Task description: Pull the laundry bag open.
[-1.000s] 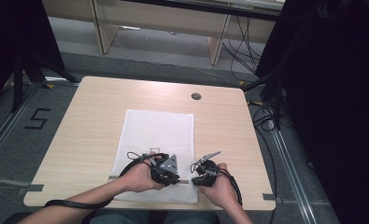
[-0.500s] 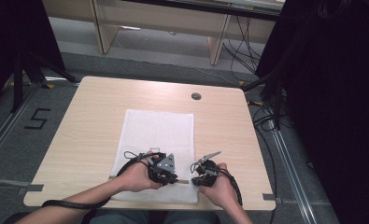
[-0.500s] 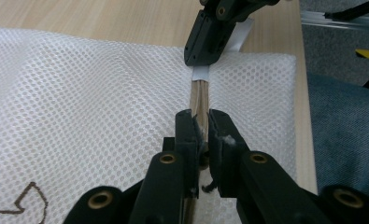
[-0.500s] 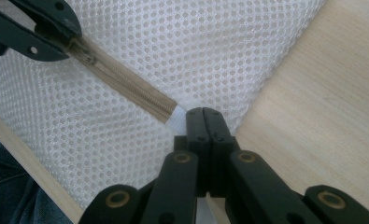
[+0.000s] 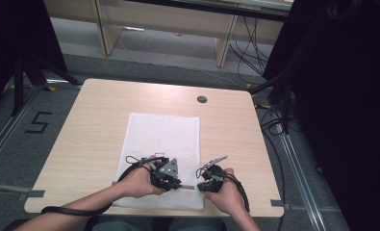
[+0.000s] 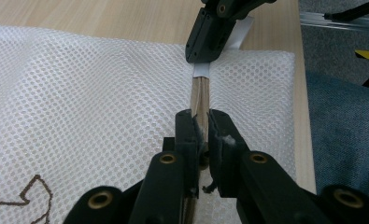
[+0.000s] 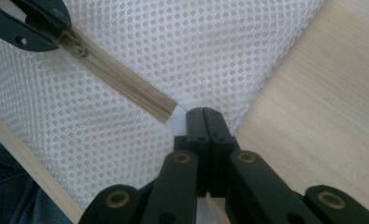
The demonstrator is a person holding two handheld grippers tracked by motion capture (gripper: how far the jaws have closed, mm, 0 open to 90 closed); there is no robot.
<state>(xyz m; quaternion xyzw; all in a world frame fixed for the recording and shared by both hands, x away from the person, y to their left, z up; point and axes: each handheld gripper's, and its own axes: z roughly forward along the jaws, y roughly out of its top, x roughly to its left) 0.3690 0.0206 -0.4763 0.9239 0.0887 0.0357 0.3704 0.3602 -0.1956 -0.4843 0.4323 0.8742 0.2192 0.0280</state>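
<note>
A white mesh bag (image 5: 161,137) lies flat on the wooden table (image 5: 91,139), with a tan zipper (image 6: 200,95) along its near edge. My left gripper (image 6: 200,128) is shut on the zipper, at the slider (image 7: 77,49) as the right gripper view shows it. My right gripper (image 7: 203,113) is shut on the white tab (image 7: 174,116) at the zipper's end, by the bag's corner. In the high view the left gripper (image 5: 178,184) and right gripper (image 5: 200,186) point at each other, a short stretch of zipper between them.
A round cable hole (image 5: 202,99) sits at the table's far right. The table's front edge (image 5: 144,211) runs just below both hands. Beyond the table are desk legs (image 5: 223,45) and floor cables (image 5: 269,120). A "5" (image 5: 38,122) is taped on the floor at left.
</note>
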